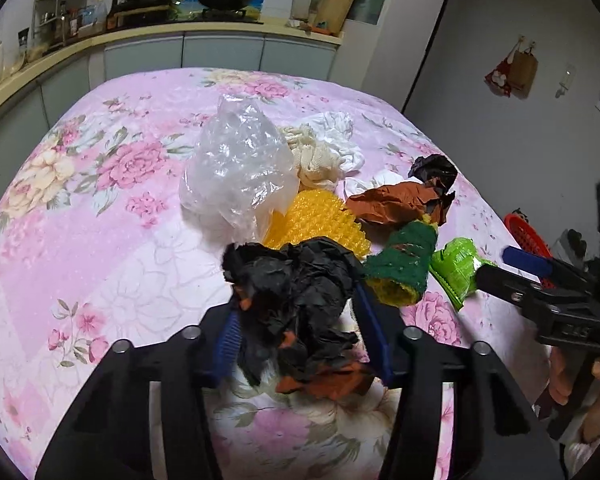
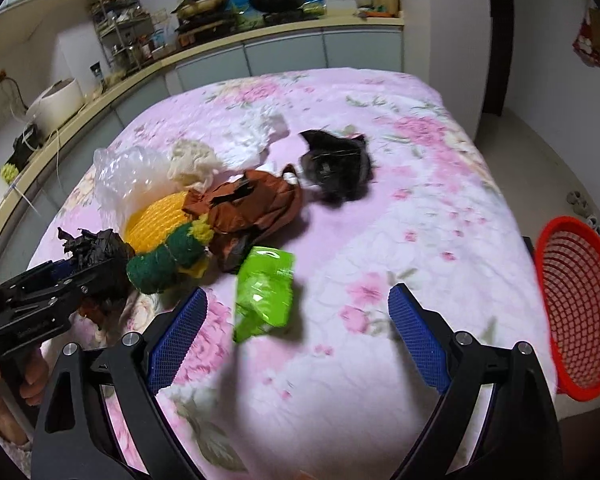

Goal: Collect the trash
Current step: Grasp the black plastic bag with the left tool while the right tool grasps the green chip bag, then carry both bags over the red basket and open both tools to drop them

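My left gripper (image 1: pixel 296 320) is shut on a crumpled black paper wad (image 1: pixel 296 300) with orange patches; it also shows in the right wrist view (image 2: pixel 96 252). My right gripper (image 2: pixel 296 320) is open and empty, hovering just above the green wrapper (image 2: pixel 264 296), which also shows in the left wrist view (image 1: pixel 456 268). Trash lies in a pile on the floral cloth: a clear plastic bag (image 1: pixel 236 172), yellow bubble wrap (image 1: pixel 316 224), a green and yellow sponge (image 1: pixel 404 264), brown paper (image 1: pixel 392 200), a black wad (image 2: pixel 336 164) and white cloth (image 1: pixel 320 152).
A red mesh basket (image 2: pixel 580 312) stands beyond the table's right edge. The pink floral tablecloth (image 2: pixel 420 208) covers the whole table. A kitchen counter with pans and jars (image 1: pixel 160 4) runs along the back. A wall lies to the right.
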`<act>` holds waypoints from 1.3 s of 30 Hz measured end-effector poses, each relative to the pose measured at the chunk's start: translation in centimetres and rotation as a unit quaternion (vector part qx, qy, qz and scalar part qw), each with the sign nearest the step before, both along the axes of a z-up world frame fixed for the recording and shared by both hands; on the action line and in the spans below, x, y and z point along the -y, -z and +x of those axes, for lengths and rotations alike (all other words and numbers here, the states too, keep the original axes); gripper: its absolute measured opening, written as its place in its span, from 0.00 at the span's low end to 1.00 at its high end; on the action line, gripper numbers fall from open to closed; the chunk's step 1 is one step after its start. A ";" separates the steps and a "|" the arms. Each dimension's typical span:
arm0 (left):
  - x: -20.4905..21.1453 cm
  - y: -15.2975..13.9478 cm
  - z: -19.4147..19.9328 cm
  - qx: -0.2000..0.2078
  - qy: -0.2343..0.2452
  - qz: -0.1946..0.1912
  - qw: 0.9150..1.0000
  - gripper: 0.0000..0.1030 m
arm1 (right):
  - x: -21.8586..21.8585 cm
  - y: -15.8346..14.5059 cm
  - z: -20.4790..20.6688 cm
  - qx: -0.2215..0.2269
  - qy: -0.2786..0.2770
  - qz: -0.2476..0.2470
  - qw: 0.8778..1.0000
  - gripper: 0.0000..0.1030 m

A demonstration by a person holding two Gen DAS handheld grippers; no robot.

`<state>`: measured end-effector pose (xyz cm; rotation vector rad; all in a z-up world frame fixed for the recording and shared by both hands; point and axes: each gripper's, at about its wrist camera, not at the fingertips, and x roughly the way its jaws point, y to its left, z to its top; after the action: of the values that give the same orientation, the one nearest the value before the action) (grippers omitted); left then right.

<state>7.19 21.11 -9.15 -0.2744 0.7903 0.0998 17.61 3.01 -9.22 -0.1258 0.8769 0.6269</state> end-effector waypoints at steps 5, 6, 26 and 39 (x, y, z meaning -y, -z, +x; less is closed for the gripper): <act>-0.2 -0.5 -0.9 0.007 0.001 0.010 1.000 0.43 | -1.7 1.2 0.8 -0.014 -0.017 -0.017 1.000 0.68; -0.3 -0.6 -1.0 0.008 -0.001 0.009 1.000 0.43 | -2.0 1.4 0.9 -0.017 -0.019 -0.020 0.999 0.62; -1.7 -4.6 -3.2 0.055 -0.038 0.026 0.997 0.43 | 1.1 -1.3 0.0 0.021 -0.002 0.008 1.000 0.26; 0.1 -9.7 -1.6 0.106 -0.025 0.059 0.992 0.43 | 4.8 -8.2 -0.6 0.091 0.025 0.057 0.994 0.26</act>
<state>5.56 21.03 0.56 -0.1888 0.5633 0.1618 17.05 -1.84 -1.03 -0.0557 0.6648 0.6065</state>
